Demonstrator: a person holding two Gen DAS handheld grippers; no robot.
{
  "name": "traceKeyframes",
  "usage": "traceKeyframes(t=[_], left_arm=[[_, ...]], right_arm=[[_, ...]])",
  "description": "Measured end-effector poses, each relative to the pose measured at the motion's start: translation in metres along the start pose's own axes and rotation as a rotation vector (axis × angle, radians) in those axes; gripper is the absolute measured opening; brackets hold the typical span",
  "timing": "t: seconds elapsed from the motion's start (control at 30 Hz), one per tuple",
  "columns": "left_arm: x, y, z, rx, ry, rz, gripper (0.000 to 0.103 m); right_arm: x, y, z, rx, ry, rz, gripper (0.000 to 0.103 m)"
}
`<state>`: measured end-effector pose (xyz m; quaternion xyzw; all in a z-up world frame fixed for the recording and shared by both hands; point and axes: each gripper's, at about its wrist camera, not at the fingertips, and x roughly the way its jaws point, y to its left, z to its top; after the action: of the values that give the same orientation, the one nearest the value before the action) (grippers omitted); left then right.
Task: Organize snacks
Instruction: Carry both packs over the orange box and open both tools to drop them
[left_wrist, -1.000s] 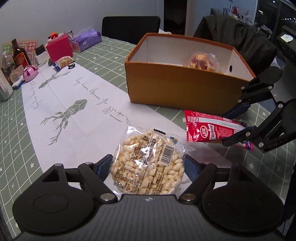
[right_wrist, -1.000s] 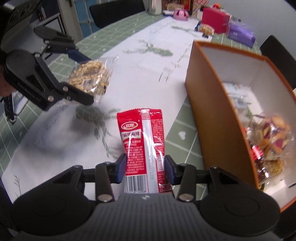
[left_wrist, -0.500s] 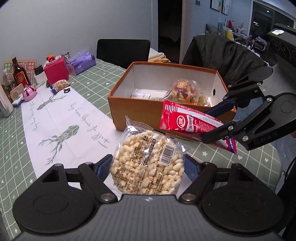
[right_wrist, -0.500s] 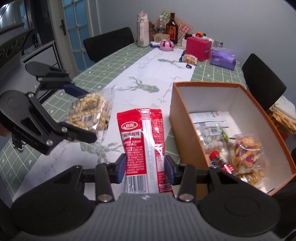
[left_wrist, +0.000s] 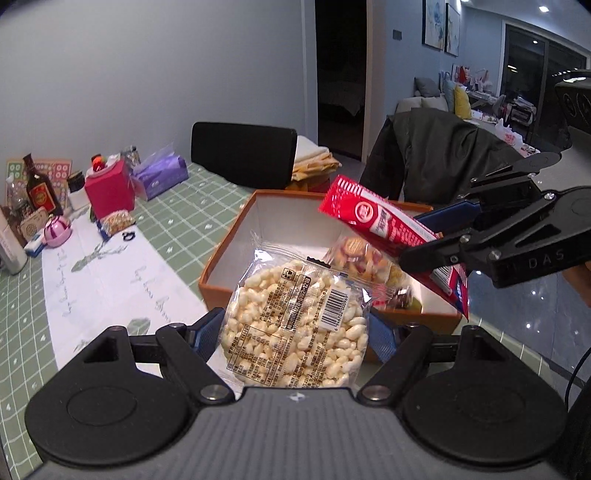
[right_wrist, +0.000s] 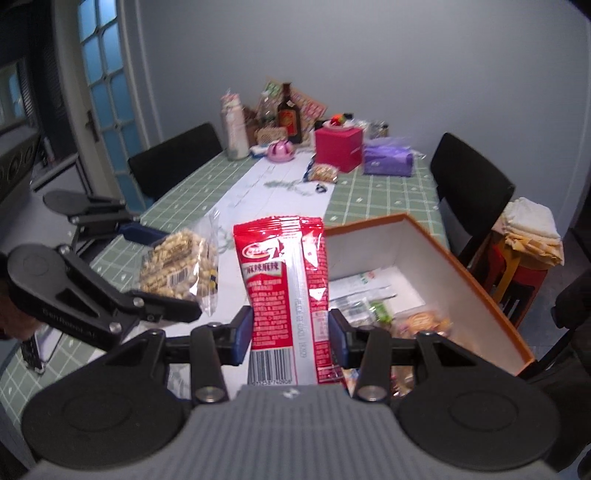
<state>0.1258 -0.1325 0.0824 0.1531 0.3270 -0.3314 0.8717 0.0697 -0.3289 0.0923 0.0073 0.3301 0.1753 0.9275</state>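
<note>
Puffed-rice packet (left_wrist: 295, 325) clamped in left gripper (left_wrist: 295, 334) above box (left_wrist: 236, 236).

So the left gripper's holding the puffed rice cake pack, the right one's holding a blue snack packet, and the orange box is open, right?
Not quite: the right gripper holds a red snack packet, as the right wrist view shows. The left gripper does hold the puffed rice cake pack, and the orange box is open.

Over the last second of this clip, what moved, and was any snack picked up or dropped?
Both snacks rose off the table toward the orange box. The left gripper carried the puffed rice pack up to the box's near wall; the right gripper lifted the red packet above the box opening. Nothing was taken or released: both grips stayed shut. The box, its contents and the things at the far end of the table kept their places.
</note>
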Motion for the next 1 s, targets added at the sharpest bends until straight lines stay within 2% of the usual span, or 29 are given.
traceKeyframes(t=[0.2,0.4,0.5,0.7,0.8,1.0], left_arm=[[0.020,-0.009,0.028,-0.030,-0.048,0.007,0.093],[0.042,-0.017,0.050,-0.035,-0.079,-0.007,0.093],[0.058,-0.018,0.053,-0.043,-0.083,0.006,0.092],[0.088,-0.004,0.057,-0.101,-0.069,0.090,0.093],[0.102,0.005,0.061,-0.132,-0.064,0.102,0.092],[0.126,0.009,0.061,-0.131,-0.021,0.134,0.093]], right_arm=[[-0.016,-0.034,0.014,0.079,-0.069,-0.068,0.042],[-0.012,-0.061,0.015,0.144,-0.078,-0.104,0.042],[0.000,-0.073,0.011,0.187,-0.068,-0.114,0.042],[0.038,-0.095,0.009,0.287,-0.016,-0.108,0.042],[0.055,-0.101,0.015,0.300,0.004,-0.104,0.042],[0.088,-0.109,0.035,0.303,0.013,-0.123,0.042]])
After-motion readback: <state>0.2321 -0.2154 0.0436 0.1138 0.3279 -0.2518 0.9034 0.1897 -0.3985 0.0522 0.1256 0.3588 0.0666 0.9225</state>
